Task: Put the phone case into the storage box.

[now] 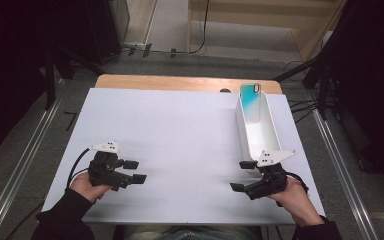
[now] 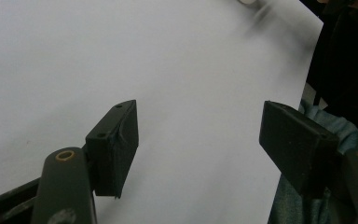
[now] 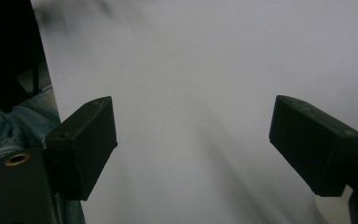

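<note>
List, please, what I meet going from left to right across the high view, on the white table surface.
Left hand-held gripper with open jaws → bare white table surface → right hand-held gripper with open jaws → white bin, with a teal phone case standing at its far end.

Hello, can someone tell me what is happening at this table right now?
A person sits at a white table with a two-jaw gripper in each hand. The left gripper and the right gripper both hang open near the front edge, jaws turned toward each other, holding nothing. A long white tray lies just beyond the right gripper, with a teal phone case leaning at its far end, untouched.
</note>
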### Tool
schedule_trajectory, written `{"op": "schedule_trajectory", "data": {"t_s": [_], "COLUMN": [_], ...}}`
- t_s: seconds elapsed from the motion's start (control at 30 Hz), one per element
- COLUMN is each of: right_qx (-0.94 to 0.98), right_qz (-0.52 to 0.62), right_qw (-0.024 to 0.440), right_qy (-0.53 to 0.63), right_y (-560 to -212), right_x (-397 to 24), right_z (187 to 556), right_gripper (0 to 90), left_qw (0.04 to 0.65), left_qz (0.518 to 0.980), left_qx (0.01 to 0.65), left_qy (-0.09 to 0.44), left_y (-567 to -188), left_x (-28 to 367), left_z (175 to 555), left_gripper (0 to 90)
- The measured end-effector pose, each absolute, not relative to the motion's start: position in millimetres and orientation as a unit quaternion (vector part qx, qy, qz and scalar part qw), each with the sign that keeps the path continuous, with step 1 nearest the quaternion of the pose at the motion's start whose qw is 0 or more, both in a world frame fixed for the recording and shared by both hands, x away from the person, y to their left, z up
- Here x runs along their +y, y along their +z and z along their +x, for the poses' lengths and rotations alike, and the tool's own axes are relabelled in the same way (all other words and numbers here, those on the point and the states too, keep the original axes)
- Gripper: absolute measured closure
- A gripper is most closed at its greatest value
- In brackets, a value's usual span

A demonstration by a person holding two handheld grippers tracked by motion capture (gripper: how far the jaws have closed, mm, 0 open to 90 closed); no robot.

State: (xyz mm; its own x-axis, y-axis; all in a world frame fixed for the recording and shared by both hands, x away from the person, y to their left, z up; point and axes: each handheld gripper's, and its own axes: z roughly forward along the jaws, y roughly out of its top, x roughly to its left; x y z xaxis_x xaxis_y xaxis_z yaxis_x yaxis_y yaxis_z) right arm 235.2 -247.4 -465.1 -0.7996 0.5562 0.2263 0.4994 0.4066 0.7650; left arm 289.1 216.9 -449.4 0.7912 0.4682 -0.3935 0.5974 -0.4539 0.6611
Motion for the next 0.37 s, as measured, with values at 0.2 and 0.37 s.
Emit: {"op": "schedule_trajectory", "data": {"t_s": [0.2, 0.37], "right_qx": [0.838, 0.84], "right_qz": [0.316, 0.317], "right_qw": [0.031, 0.029], "right_qy": [0.443, 0.44], "right_y": [-464.9, -464.3], "right_x": [-247.4, -245.9], "right_z": [235.0, 234.5], "right_gripper": [13.6, 13.6], "left_qw": [0.419, 0.419], "left_qz": [0.849, 0.849], "left_qx": [0.314, 0.314], "left_qy": [-0.078, -0.077], "left_y": [-449.4, -449.3], "left_x": [217.1, 217.2], "left_z": [289.2, 289.5], "left_gripper": [28.3, 28.3]}}
